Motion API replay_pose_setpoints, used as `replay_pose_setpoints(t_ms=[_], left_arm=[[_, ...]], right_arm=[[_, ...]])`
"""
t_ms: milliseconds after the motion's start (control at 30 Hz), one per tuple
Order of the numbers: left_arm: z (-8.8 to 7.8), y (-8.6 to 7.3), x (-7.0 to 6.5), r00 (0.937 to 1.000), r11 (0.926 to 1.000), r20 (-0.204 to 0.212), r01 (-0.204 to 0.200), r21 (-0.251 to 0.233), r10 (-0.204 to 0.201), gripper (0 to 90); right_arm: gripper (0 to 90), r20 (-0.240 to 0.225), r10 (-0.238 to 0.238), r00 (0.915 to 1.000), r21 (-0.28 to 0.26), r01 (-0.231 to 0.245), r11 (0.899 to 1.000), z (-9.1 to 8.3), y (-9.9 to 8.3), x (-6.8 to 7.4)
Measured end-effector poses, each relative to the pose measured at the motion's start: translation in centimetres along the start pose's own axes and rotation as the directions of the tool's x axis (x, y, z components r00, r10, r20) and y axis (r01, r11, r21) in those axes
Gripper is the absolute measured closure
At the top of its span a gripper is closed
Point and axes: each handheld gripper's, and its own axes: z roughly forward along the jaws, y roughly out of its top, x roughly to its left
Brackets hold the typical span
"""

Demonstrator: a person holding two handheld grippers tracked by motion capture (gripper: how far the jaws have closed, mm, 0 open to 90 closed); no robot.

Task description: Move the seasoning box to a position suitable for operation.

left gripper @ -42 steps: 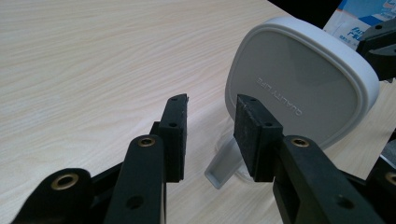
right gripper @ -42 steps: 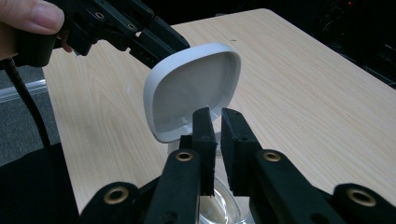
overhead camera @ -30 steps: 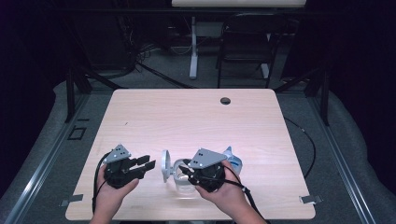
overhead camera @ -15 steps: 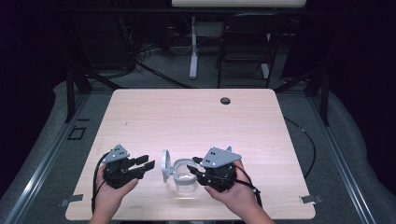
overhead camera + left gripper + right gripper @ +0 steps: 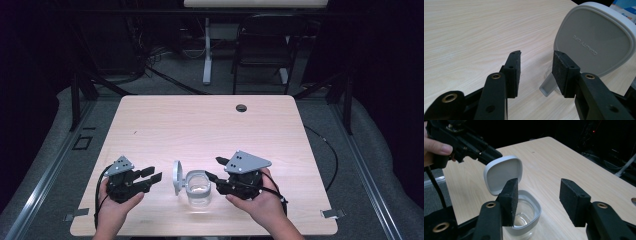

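A small clear jar (image 5: 198,187) with a grey rim stands near the table's front edge, its grey hinged lid (image 5: 177,176) flipped up on the left side. My left gripper (image 5: 154,174) sits just left of the lid, open; its jaws have just been opening and nothing is between them. In the left gripper view the lid (image 5: 594,42) rises ahead of the left gripper (image 5: 537,55), slightly right. My right gripper (image 5: 214,168) hovers at the jar's right, open, jaws just widened, holding nothing. In the right gripper view the jar (image 5: 529,220) lies low behind the right gripper's (image 5: 540,182) left jaw.
The light wooden table (image 5: 200,125) has a round cable hole (image 5: 241,107) near its far edge. A dark chair (image 5: 260,50) and table legs stand on the floor beyond. The jar is close to the front edge between both hands.
The right gripper has drawn back to the right, off the jar, and its jaws have spread wide. The left gripper stayed in place and opened a little more.
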Motion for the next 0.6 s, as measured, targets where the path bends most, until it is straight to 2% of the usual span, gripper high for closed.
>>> replay_pose_setpoints(t_ms=[133,300,467,533,600], left_arm=[[-0.2,0.0,0.1,1.0,1.0,-0.002,0.005,-0.008,-0.005,58.2],[-0.2,0.0,0.2,0.9999,0.9997,-0.001,0.013,-0.019,-0.013,58.1],[-0.3,0.0,0.1,0.9999,0.9998,-0.002,0.011,-0.015,-0.011,58.0],[-0.4,0.0,0.2,0.9999,0.9997,-0.002,0.014,-0.021,-0.014,58.0],[-0.4,0.1,0.2,0.9999,0.9997,-0.004,0.011,-0.024,-0.011,58.0]], right_arm=[[43.1,0.025,0.012,0.9996,-0.017,-0.011,1.0,-0.5,0.2,-0.8],[42.8,0.054,0.008,0.9985,-0.018,-0.007,1.0,-1.1,0.2,-1.7],[42.8,0.081,-0.012,0.9967,-0.007,0.013,1.0,-1.6,-0.4,-2.5],[42.8,0.112,-0.029,0.9933,-0.01,0.03,0.999,-2.0,-0.8,-2.8],[42.9,0.117,-0.012,0.9931,-0.015,0.014,1.0,-2.3,-1.3,-3.0]])
